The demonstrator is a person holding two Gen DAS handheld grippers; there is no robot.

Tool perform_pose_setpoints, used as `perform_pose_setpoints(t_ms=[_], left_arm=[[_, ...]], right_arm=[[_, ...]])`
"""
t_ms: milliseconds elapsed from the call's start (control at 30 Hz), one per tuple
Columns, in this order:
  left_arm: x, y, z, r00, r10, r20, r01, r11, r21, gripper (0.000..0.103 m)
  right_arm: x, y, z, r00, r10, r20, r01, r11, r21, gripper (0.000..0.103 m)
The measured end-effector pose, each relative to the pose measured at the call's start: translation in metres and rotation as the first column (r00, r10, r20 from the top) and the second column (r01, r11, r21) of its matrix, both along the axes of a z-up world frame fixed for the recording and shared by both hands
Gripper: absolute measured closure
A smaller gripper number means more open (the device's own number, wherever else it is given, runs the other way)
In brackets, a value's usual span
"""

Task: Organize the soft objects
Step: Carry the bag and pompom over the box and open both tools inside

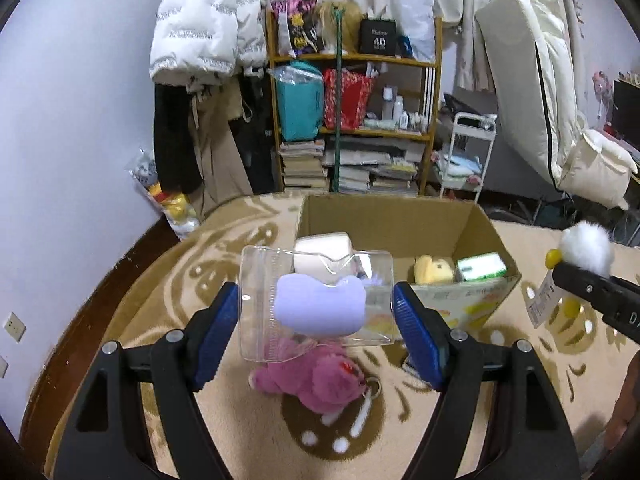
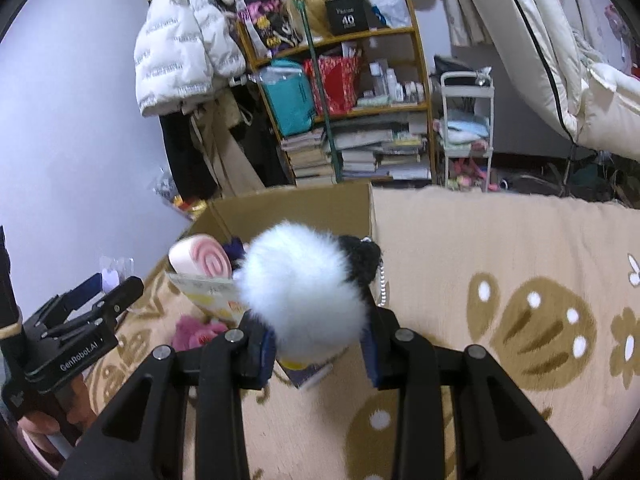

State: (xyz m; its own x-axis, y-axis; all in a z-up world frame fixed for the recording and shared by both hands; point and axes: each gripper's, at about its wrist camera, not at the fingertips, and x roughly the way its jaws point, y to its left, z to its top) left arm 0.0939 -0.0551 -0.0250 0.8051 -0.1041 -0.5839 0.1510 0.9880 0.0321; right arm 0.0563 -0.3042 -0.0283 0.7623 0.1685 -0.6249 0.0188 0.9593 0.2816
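Black claw [image 1: 316,320] arms, blue ribbed pads [image 1: 416,336], silver screws.

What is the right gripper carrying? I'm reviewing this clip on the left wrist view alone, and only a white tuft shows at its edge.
Observer: A fluffy white pom-pom toy with a black knitted part and a bead string, clamped by the right gripper.
Operator: Where is it relative to the box?
Observer: Just in front of the cardboard box, near its right corner.
Operator: Anything in the box I may be missing?
Observer: The cream roll-shaped cushion has a pink spiral on its end face.
Operator: And my left gripper's load?
Observer: From the right wrist view, the left gripper shows only a bit of clear plastic.
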Motion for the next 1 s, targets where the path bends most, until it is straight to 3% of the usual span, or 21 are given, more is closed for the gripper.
perform_pose_setpoints(t_ms=[367,500,633,800,1000], left_arm=[[0.02,-0.01,0.016,0.993,0.015,0.117,-0.022,0.998,0.06,0.027],[0.03,-0.012,0.016,0.993,0.021,0.116,-0.026,0.999,0.04,0.027],[0.04,-0.018,0.016,0.989,0.022,0.145,-0.033,0.997,0.075,0.027],[0.054,-0.027,0.014,0.992,0.007,0.124,-0.014,0.998,0.06,0.027],[0.062,-0.042,0.009,0.991,-0.025,0.128,0.012,0.995,0.102,0.027]], right_arm=[[0.026,0.012,0.031,0.995,0.047,0.088,-0.041,0.996,-0.075,0.066],[0.04,0.018,0.031,0.994,0.062,0.092,-0.052,0.993,-0.109,0.066],[0.05,0.019,0.03,0.995,0.059,0.086,-0.047,0.99,-0.135,0.066],[0.065,0.015,0.031,0.993,0.071,0.092,-0.055,0.984,-0.167,0.066],[0.08,0.013,0.031,0.989,0.087,0.119,-0.063,0.979,-0.194,0.066]])
